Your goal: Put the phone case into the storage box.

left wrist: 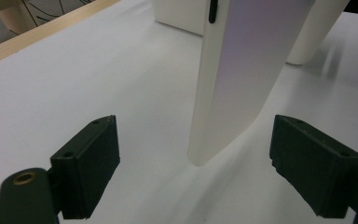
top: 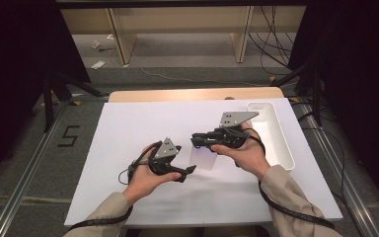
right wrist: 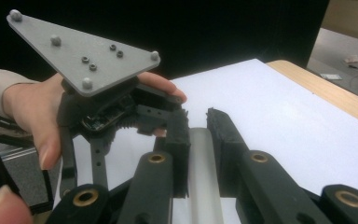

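A flat white slab with a pale lilac face hangs upright over the white board, its lower end just above the surface. My right gripper is shut on the slab's top edge, its jaws pressed against both sides. My left gripper sits low at the slab's left, pointing at it. Its jaws stand open, one to each side of the slab's lower end, and neither touches it. A dark slot shows on the slab's narrow side. The left gripper's grey plate appears in the right gripper view.
A long white tray lies at the right of the white board, just behind the right hand. A wooden table edge runs along the back. Dark stands and cables flank the table.
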Tool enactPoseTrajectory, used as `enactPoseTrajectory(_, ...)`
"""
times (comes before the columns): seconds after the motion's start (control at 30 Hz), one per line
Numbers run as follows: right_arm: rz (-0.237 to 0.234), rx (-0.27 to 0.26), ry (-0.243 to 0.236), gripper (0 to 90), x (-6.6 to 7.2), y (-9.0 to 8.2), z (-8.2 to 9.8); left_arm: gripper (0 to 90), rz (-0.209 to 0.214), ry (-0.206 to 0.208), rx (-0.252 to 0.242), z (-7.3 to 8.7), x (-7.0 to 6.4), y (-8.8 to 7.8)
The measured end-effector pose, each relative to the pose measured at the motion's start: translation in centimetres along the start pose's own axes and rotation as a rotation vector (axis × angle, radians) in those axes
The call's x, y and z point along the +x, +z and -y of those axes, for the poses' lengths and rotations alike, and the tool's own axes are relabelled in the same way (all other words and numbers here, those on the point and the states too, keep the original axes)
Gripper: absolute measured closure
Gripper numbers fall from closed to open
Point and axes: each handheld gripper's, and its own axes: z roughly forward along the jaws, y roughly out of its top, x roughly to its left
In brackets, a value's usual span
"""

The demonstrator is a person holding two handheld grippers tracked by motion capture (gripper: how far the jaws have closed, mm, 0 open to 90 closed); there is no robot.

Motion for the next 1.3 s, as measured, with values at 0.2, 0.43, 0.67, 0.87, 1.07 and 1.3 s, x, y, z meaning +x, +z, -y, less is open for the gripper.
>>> enactPoseTrajectory(0.2, -0.016, 0.009, -0.001, 80.1, 0.07, 0.06, -0.01, 15.3, 0.005, 0.004, 0.002, -0.01, -0.05, -0.01)
enactPoseTrajectory(0.43, -0.029, 0.013, -0.001, 80.1, 0.13, 0.2, 0.03, 15.4, 0.018, 0.013, 0.01, 0.02, -0.1, 0.05)
enactPoseTrajectory(0.67, -0.039, 0.02, -0.005, 80.1, 0.26, 0.33, 0.01, 16.0, 0.028, 0.016, 0.011, 0.08, -0.19, 0.18)
enactPoseTrajectory(0.87, -0.054, 0.018, -0.011, 80.1, 0.32, 0.3, -0.07, 16.0, 0.031, 0.016, 0.014, 0.15, -0.2, 0.23)
enactPoseTrajectory(1.07, -0.069, 0.023, -0.016, 80.1, 0.37, 0.34, -0.07, 16.3, 0.032, 0.018, 0.016, 0.15, -0.21, 0.23)
enactPoseTrajectory(1.3, -0.074, 0.028, -0.018, 80.1, 0.43, 0.4, -0.08, 16.9, 0.037, 0.022, 0.019, 0.17, -0.23, 0.27)
